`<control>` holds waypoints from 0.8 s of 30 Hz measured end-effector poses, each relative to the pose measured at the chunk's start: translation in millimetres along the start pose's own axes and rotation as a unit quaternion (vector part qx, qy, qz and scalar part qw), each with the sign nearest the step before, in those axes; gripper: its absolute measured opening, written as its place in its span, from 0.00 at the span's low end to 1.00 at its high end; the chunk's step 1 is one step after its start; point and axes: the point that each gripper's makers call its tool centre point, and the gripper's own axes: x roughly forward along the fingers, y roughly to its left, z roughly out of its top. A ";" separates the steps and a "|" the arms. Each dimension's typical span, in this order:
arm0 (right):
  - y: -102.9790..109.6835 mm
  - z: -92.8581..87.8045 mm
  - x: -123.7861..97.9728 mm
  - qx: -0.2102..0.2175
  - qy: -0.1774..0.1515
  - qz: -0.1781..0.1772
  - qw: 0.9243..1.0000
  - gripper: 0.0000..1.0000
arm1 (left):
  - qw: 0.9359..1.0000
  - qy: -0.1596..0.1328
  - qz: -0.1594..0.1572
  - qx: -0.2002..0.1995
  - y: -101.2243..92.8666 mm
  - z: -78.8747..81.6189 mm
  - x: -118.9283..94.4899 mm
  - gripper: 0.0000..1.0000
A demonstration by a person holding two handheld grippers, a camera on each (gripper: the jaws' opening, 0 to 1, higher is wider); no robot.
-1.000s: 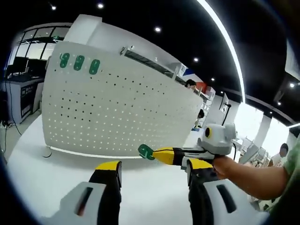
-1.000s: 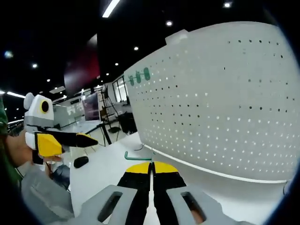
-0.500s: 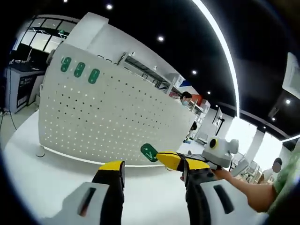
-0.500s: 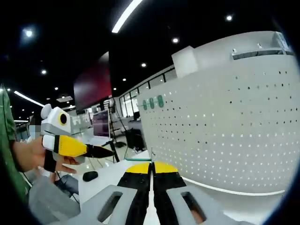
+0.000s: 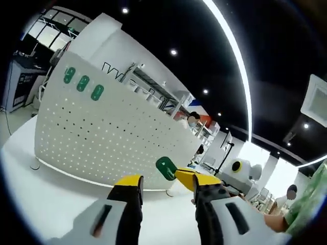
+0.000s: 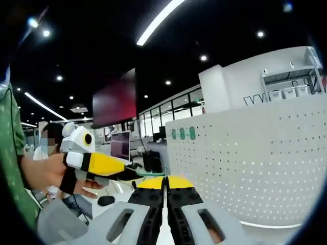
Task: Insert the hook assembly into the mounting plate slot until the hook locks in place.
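The green plastic hook assembly, a flat oval tag on a thin bent stem (image 5: 165, 167), is seen in the left gripper view pinched at the yellow tips of the right gripper (image 5: 185, 176), which enters from the right and is held in a hand (image 5: 273, 223). In the right gripper view the jaws of the right gripper (image 6: 164, 182) are pressed together, and the thin green stem (image 6: 151, 174) is seen lying crosswise just past their tips. The hook is held in the air, near the lower right part of the white perforated mounting plate (image 5: 102, 138) but apart from it. The plate stands upright on the white table (image 5: 46, 204), with three more green oval hook tags (image 5: 83, 83) already seated in a row at its upper left.

The left gripper (image 5: 164, 188) is empty, its jaws standing apart; in the right gripper view it is seen at the left as a yellow-tipped tool (image 6: 102, 165) held in the person's other hand (image 6: 48, 172).

The step in hand is judged to be the carry towards the plate; insertion is not yet begun. For the next move the hook would have to be brought to a free slot, its stem squared to the plate face, then pushed in until it locks. The exact slot cannot be told, and misalignment of the thin stem is the likely risk
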 end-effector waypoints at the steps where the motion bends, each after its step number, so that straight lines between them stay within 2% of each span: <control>1: 0.6 0.5 -0.2 0.000 -0.001 0.000 1.000 0.00 | 1.000 -0.003 -0.003 -0.002 -1.8 2.0 -0.3 0.39; 7: 10.3 9.5 -1.5 -0.002 -0.014 0.005 1.000 0.00 | 1.000 -0.012 -0.022 -0.013 -11.3 8.1 -0.4 0.30; 24: 29.4 32.3 0.5 -0.008 -0.049 0.017 0.999 0.00 | 0.996 -0.037 -0.038 -0.066 -21.1 21.3 1.6 0.22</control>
